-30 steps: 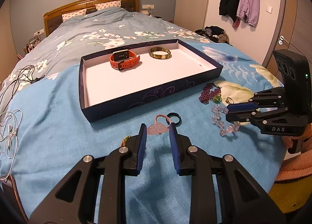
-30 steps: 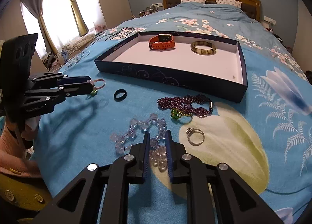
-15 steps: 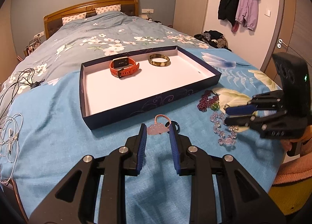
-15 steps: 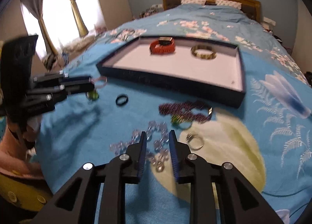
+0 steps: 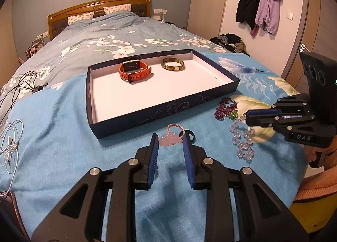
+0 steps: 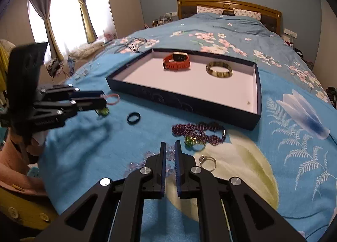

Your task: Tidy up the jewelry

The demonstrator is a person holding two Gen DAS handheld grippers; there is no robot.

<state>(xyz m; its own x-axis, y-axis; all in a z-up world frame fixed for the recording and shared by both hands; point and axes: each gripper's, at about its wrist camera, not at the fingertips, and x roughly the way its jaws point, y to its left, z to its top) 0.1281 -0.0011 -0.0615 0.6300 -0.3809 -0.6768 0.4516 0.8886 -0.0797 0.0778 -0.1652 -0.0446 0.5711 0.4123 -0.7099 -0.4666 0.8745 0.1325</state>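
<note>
A dark blue tray on the bed holds an orange watch and a gold bangle. My left gripper is open, just short of a pink pendant on a loop and a black ring. My right gripper is nearly closed around clear crystal beads; whether they are gripped I cannot tell. A purple bead necklace, a green-stone ring and a silver ring lie beside it.
Cables and white earphones lie at the bed's left edge. A clothes pile and hanging coats stand to the right. The blue cloth covers the near bed.
My right gripper moved forward over the crystal beads and its jaws narrowed. My left gripper drew closer to the pink pendant and stayed open.
</note>
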